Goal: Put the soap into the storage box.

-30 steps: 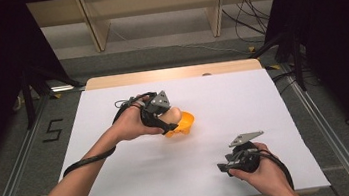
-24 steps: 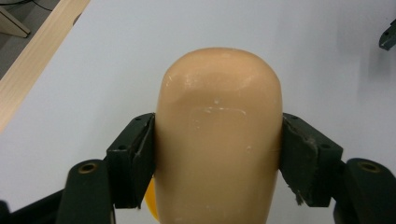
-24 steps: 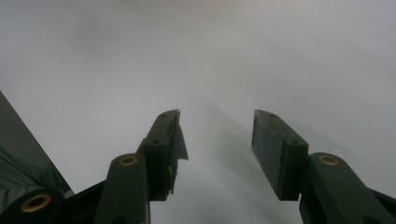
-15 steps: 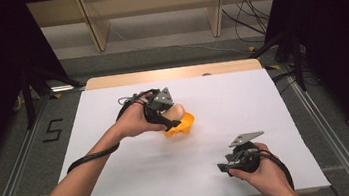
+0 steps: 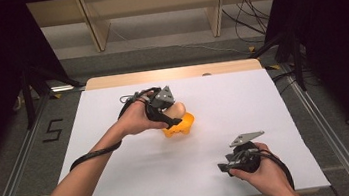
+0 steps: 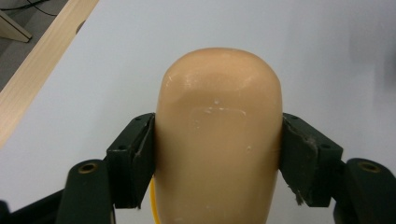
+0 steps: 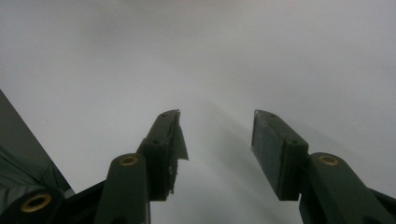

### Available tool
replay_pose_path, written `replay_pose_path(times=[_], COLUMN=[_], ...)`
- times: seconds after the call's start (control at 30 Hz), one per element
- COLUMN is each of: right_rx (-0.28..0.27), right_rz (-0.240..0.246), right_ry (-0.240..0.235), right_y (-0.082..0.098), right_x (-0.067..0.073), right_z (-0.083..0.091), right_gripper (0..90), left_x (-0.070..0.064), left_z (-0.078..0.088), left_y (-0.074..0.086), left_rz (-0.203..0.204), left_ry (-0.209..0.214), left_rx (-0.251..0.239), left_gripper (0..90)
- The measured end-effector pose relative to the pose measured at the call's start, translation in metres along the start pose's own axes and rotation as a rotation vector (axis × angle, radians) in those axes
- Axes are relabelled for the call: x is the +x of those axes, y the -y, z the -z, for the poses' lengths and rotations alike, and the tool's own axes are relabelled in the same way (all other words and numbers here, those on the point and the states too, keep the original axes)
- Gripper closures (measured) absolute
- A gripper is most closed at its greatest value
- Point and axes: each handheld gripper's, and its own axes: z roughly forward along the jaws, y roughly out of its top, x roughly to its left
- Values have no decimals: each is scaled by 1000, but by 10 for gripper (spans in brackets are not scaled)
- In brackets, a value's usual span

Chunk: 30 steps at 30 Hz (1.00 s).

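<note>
item: toy figure, peach-coloured rounded body (image 6: 218,135) on orange feet (image 5: 180,126), near the middle of the table, slightly left of centre.
held by: left gripper (image 6: 218,154), both pads pressed against the sides of the body; in the high view the left hand (image 5: 137,117) wraps the gripper over the toy. whether the feet touch the table or hang just above it cannot be told.
idle: right gripper (image 7: 217,149), jaws standing apart with nothing between them, near the front right of the table, well apart from the toy.
progress, as judged: grasp made; carrying or setting down yet to come; right side has no part so far.
surface: white table (image 5: 265,112), plain, with a wooden strip (image 5: 174,73) along the far edge.
room: grey floor, a "5" marked (image 5: 51,129) left of the table, pale wooden frame (image 5: 151,10) beyond, loose cables (image 5: 249,23) at back right, dark drapes on both sides.
</note>
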Motion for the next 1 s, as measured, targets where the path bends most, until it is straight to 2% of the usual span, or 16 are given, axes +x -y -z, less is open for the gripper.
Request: replay_pose_path(times=[0.07,0.1,0.13,0.2,0.3,0.33,0.4,0.47,0.57,0.7,0.77,0.83,0.87,0.97,1.0], right_rx=[0,-10,-2,-2,-10,-2,2,1,1,-6,-5,-5,-10,-9,-3], right_rz=[0,22,8,9,22,5,6,3,2,24,21,22,36,36,23], right_ry=[0,7,2,2,6,4,5,5,5,6,12,11,15,14,10], right_y=[0,0,0,0,0,0,0,0,0,0,0,0,0,1,0], right_x=[0,-1,0,0,-1,0,-1,-1,-1,-2,-2,-2,-3,-3,-2], right_z=[0,-1,0,0,-1,0,0,0,0,0,0,0,-1,-1,0], right_gripper=[522,522,522,522,522,522,522,522,522,522,522,521,522,522,521], left_x=[1,1,2,2,4,4,4,2,2,1,2,2,2,3,3], left_z=[-1,-2,-3,-3,-5,-6,-8,-10,-13,-19,-21,-24,-24,-25,-25], left_y=[0,0,0,0,0,0,0,1,2,5,6,7,7,7,7], left_rz=[3,3,3,16,2,3,4,21,4,25,21,41,34,47,43], left_ry=[-1,-4,-1,-1,-8,-5,-4,-3,0,13,10,12,15,11,11], left_rx=[0,-1,1,1,-1,3,4,0,12,27,40,34,42,47,47], left_gripper=[324,324,324,324,324,324,324,324,324,323,323,323,323,322,322])
